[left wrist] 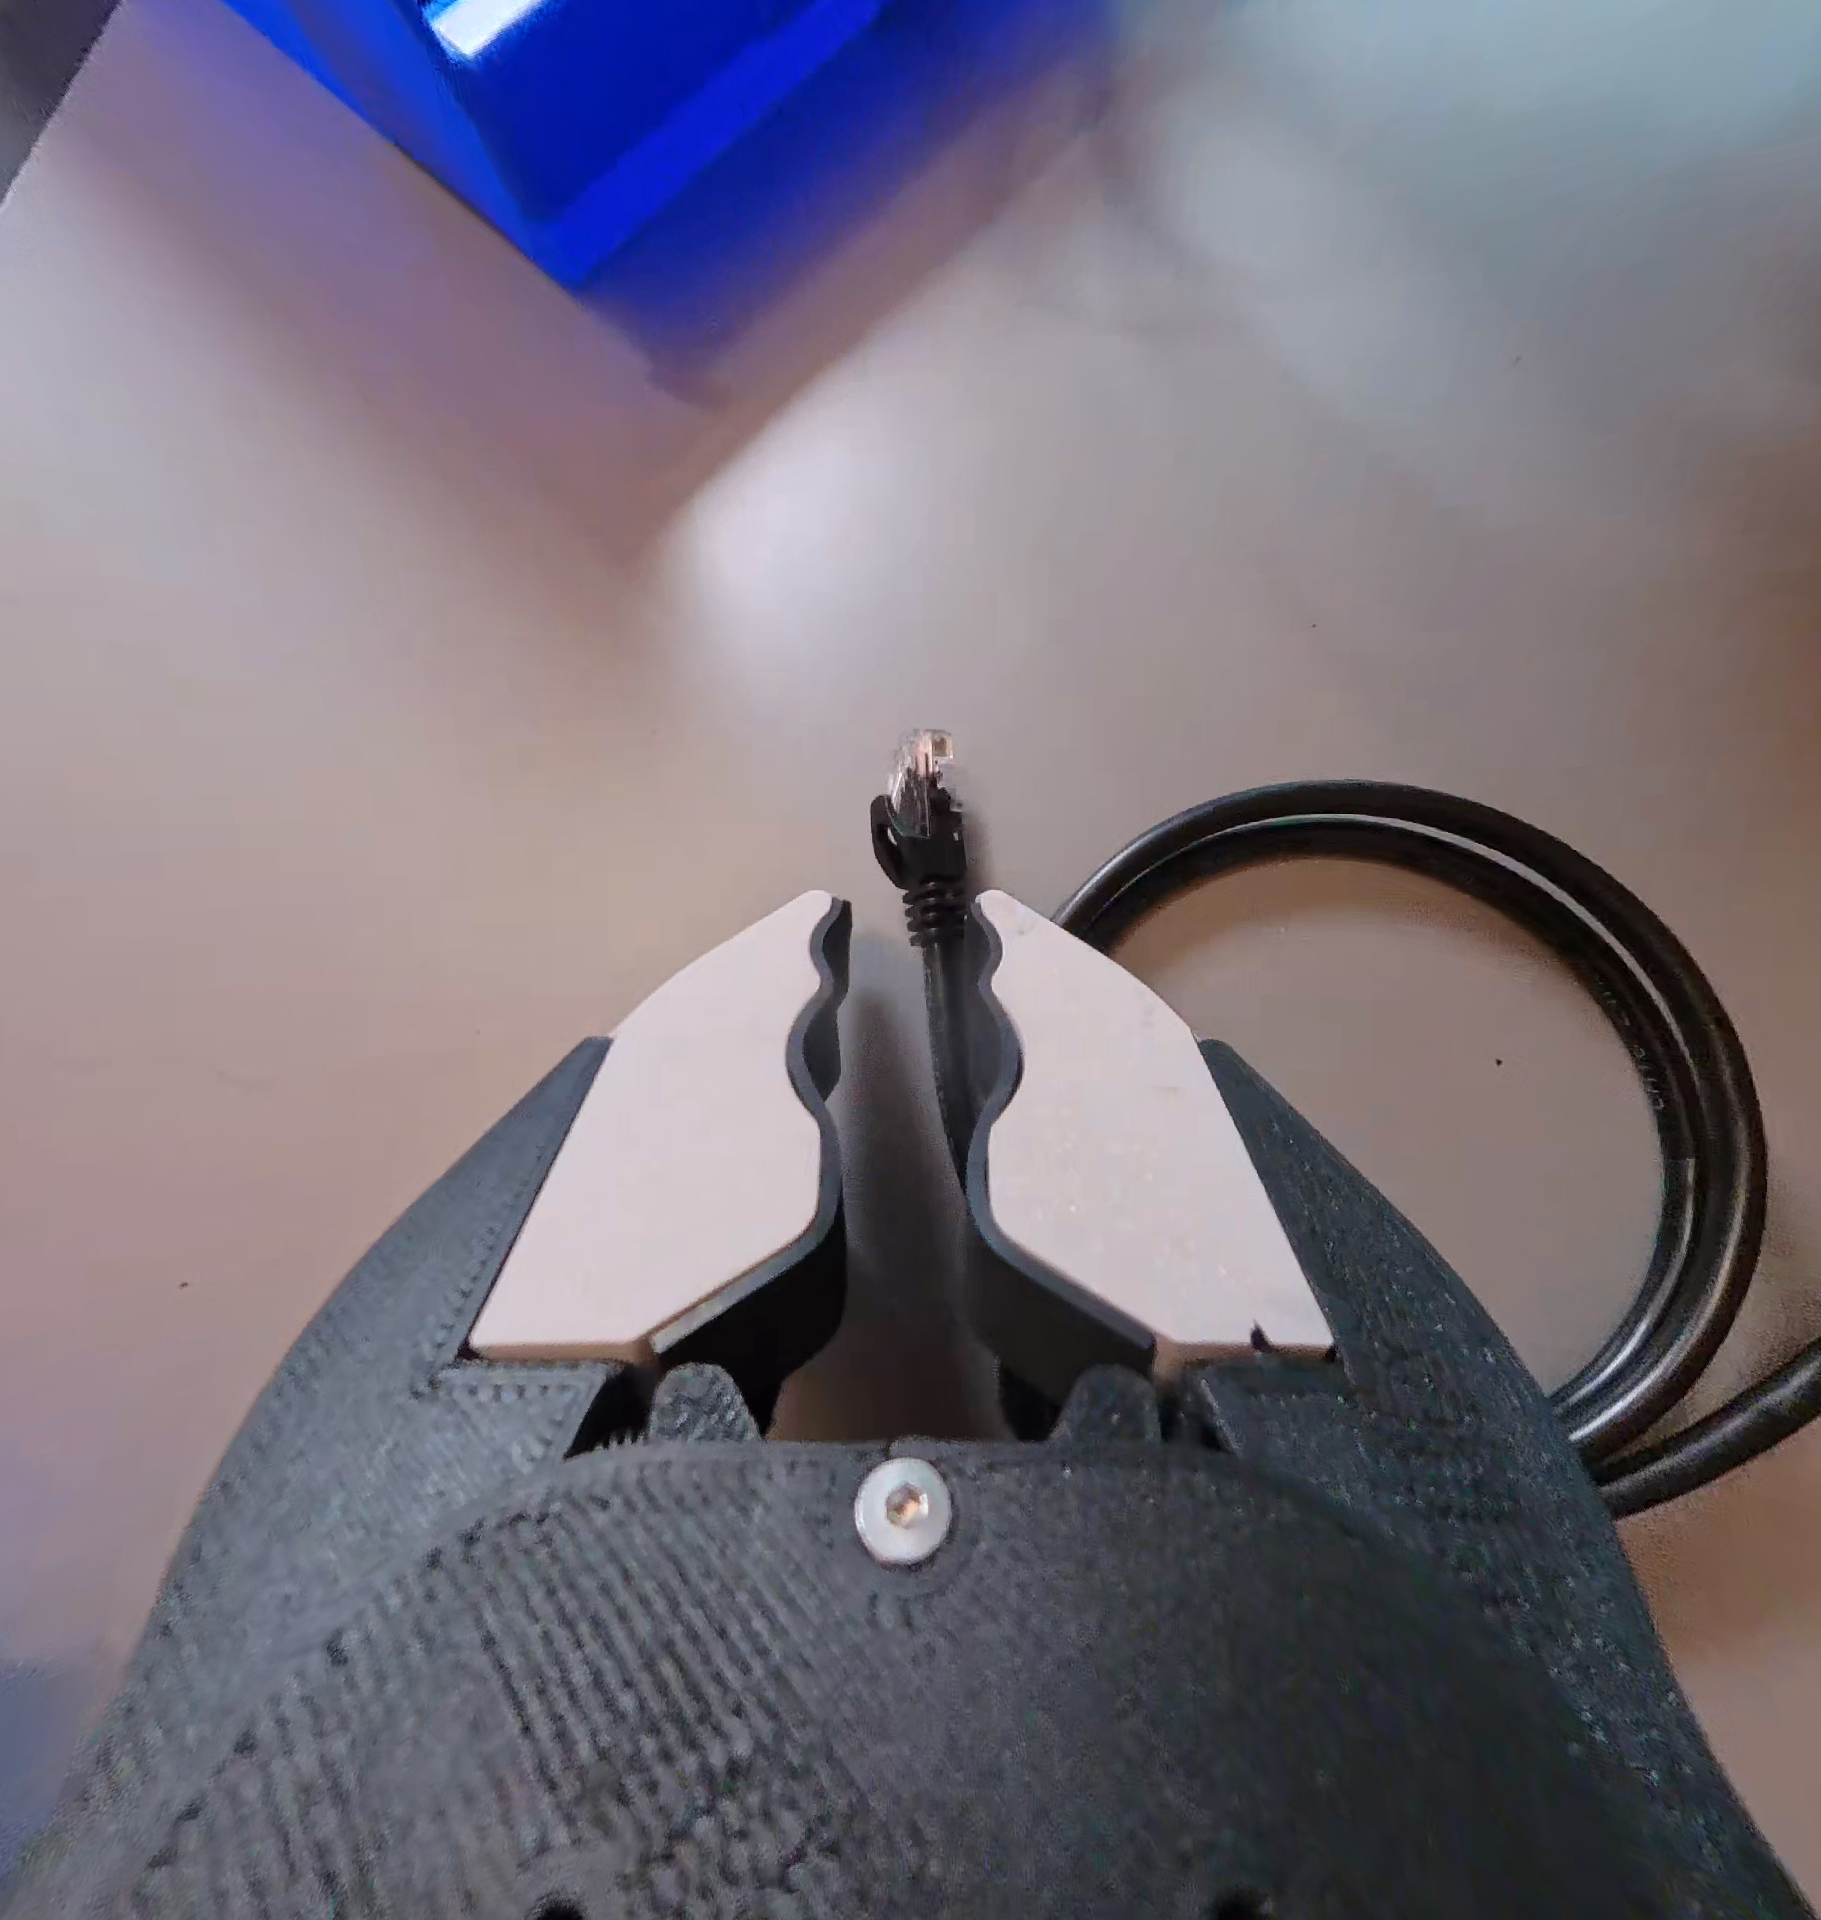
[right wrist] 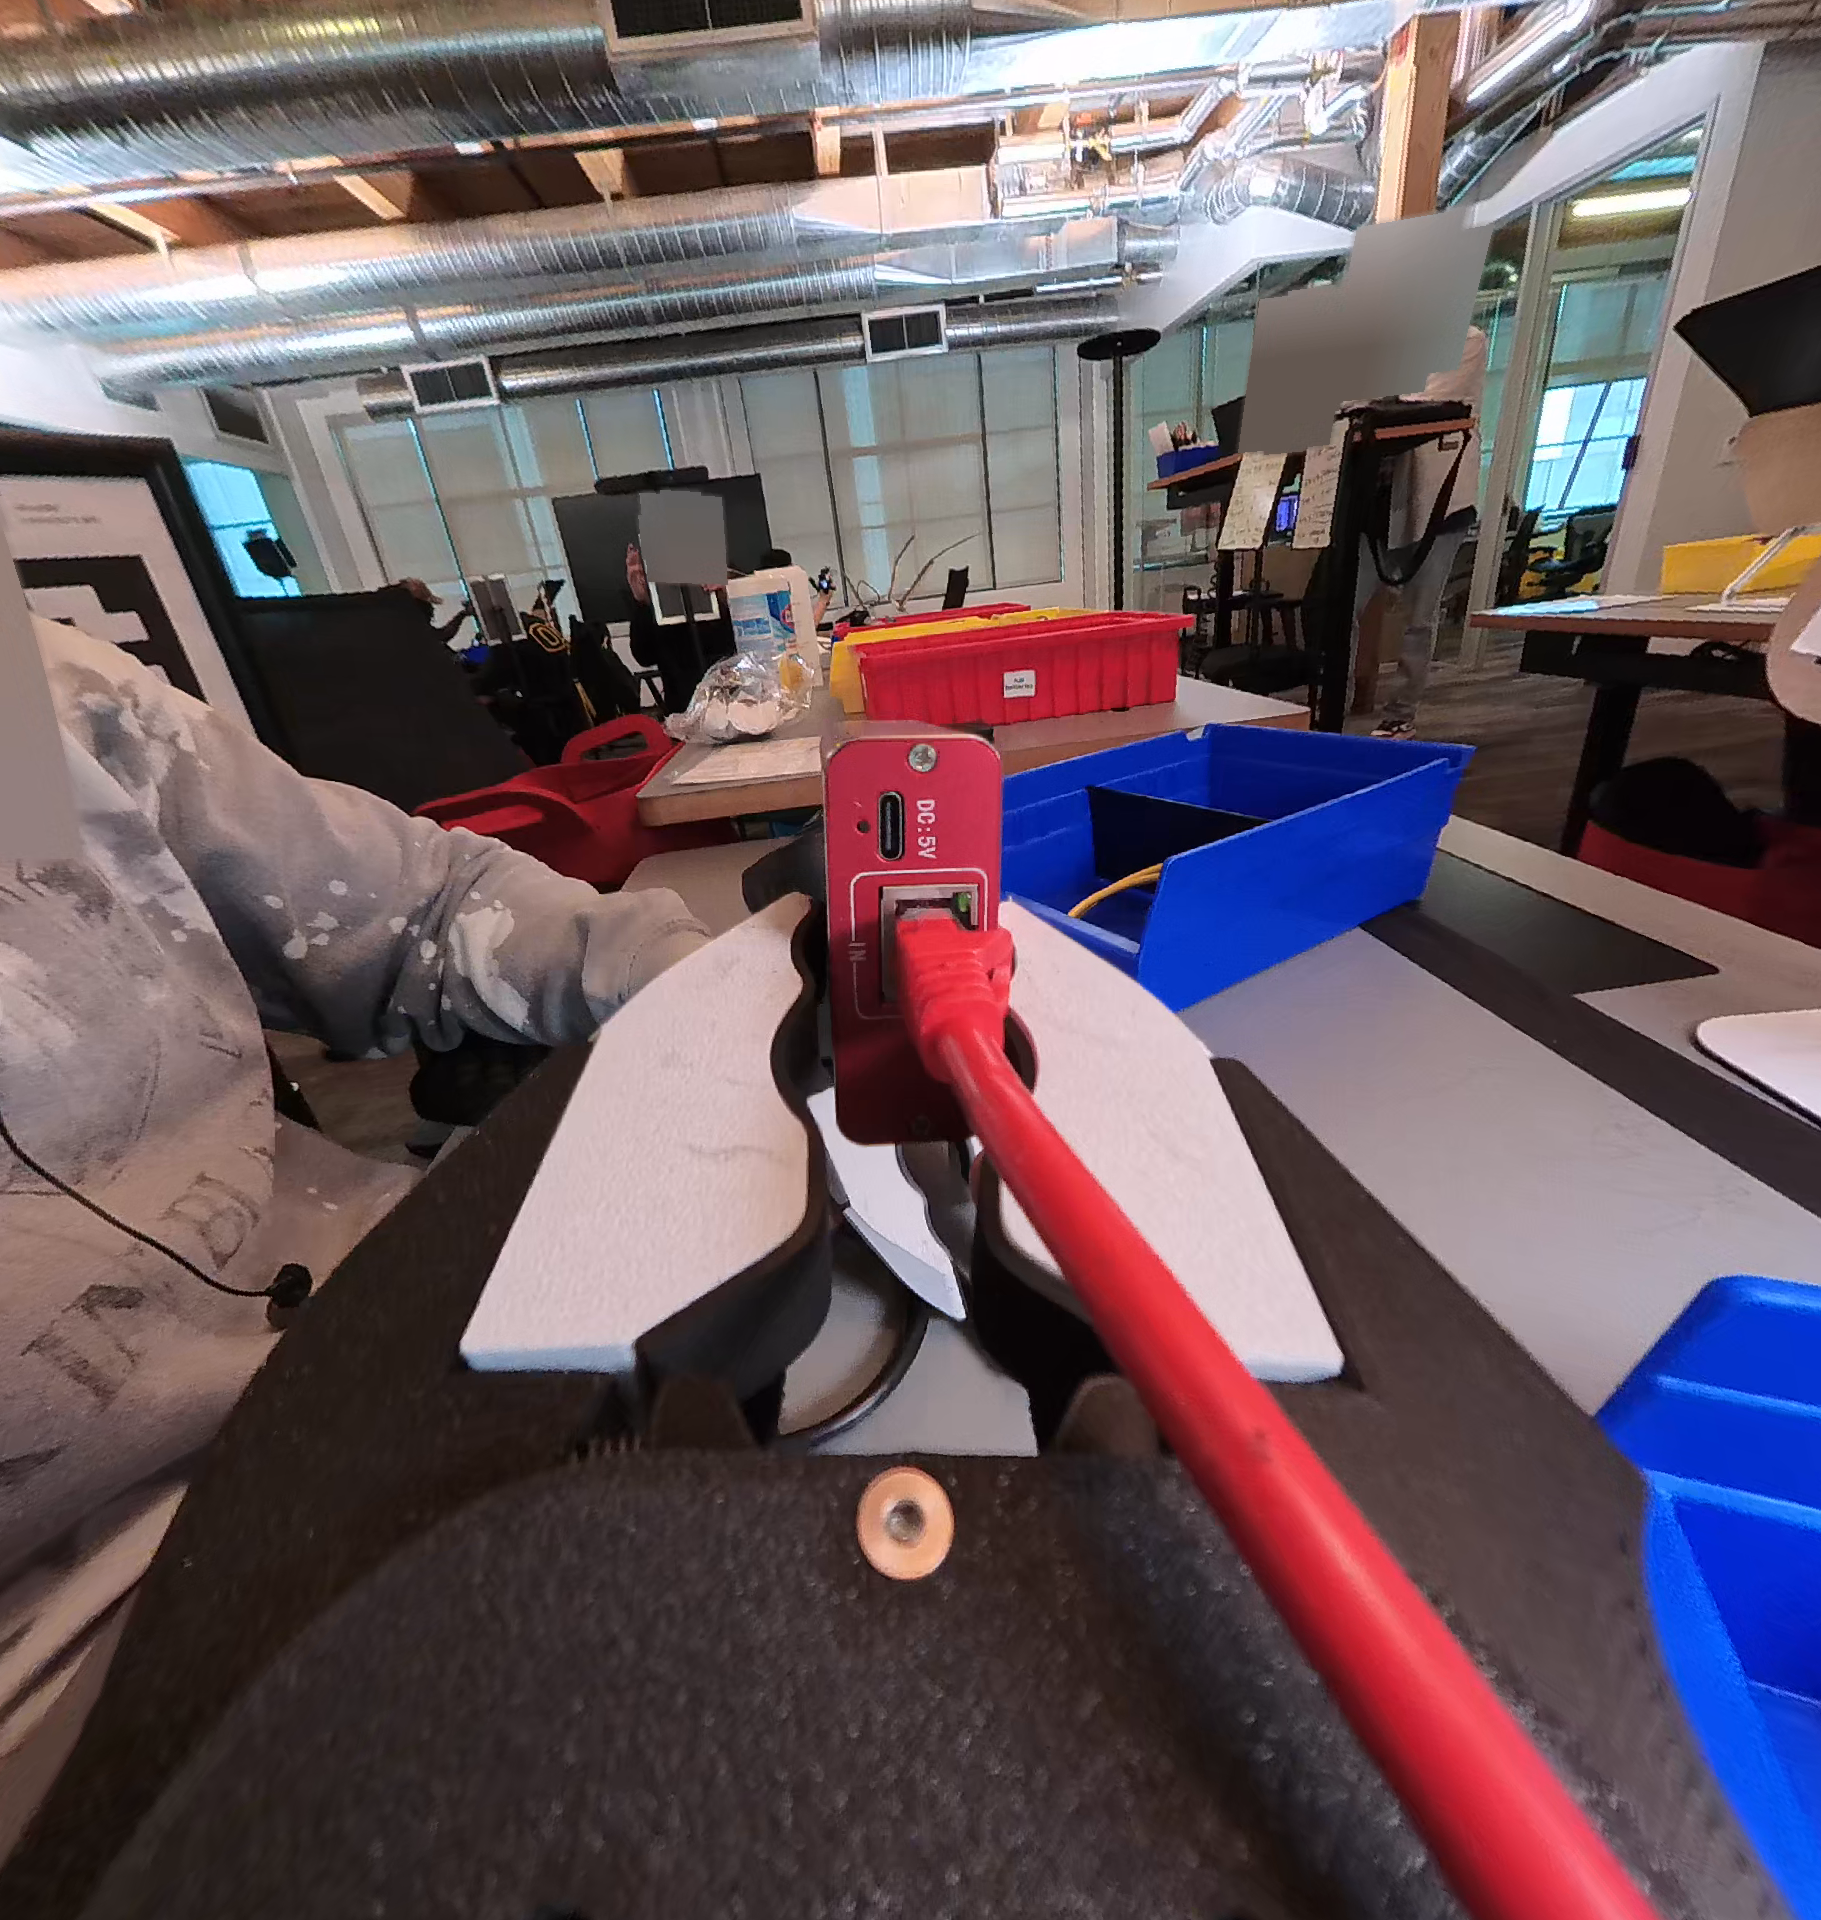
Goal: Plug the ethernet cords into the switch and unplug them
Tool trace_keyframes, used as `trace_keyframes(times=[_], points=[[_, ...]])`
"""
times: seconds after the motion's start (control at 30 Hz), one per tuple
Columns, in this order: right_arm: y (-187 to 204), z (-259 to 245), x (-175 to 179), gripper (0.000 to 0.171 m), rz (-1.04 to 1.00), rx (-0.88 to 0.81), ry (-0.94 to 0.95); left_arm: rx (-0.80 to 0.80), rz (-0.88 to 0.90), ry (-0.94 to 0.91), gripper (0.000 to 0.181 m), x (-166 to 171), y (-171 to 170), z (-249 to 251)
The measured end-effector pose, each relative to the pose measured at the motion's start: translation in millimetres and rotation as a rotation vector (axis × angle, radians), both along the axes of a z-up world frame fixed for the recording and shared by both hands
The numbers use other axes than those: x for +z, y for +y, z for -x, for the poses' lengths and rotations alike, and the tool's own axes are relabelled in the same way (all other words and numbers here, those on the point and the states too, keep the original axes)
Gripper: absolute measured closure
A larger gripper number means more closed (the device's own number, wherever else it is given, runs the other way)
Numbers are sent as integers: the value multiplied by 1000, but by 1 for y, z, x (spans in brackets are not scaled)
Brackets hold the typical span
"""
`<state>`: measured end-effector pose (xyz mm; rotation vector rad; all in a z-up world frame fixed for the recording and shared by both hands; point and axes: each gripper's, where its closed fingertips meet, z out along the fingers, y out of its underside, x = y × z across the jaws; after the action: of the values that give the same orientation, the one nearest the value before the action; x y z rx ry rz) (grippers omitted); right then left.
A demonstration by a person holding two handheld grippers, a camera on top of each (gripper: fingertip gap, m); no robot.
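Bare table (left wrist: pixel 366 831) spreads ahead of left gripper (left wrist: pixel 908 914), parted around black cord (left wrist: pixel 937 997); right gripper (right wrist: pixel 906 935) pinches red switch (right wrist: pixel 885 1039); blue bin (right wrist: pixel 1301 831) near.

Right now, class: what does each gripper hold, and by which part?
Right gripper: red switch, by its sides. Left gripper: open around the black cord behind its plug, not clamped.

**Bins, tables and ductwork around the bench**

A blue bin (right wrist: pixel 1301 831) with a dark divider is set on the grey table (right wrist: pixel 1457 1122). Red bins (right wrist: pixel 1020 665) are seen on a farther table. Silver ducts (right wrist: pixel 573 260) are hung overhead. A mottled grey sleeve (right wrist: pixel 345 894) is seen at left.
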<state>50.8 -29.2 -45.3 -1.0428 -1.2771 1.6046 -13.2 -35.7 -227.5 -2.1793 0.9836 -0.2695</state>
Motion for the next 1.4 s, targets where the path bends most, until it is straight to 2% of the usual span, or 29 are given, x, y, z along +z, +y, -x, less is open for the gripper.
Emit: trace_keyframes(times=[0.03, 0.33, 0.57, 0.67, 0.8, 0.93, 1.07, 1.4], points=[[0, 0, -1, 144, 0, -1, -4, 4, 13, 6, 160, -1, 0, 0], [3, 1, -3, 144, 12, -9, -4, -9, 3, 100, 170, -5, 1, -2], [-1, 2, -9, 144, -4, 13, -22, -38, 43, 39, 170, -5, 2, -2], [-7, 0, -14, 144, -23, 52, -43, -95, 110, -141, 171, 6, -5, -9], [-14, -6, -19, 144, -30, 120, -76, -211, 288, -530, 171, 49, -31, -22], [-19, -7, -30, 144, -41, 164, -146, -314, 373, -755, 171, 86, -55, -31], [-29, -1, -46, 144, -62, 201, -236, -344, 405, -767, 172, 93, -66, -34], [-38, 11, -68, 144, -73, 222, -330, -272, 397, -721, 172, 84, -62, -27]])
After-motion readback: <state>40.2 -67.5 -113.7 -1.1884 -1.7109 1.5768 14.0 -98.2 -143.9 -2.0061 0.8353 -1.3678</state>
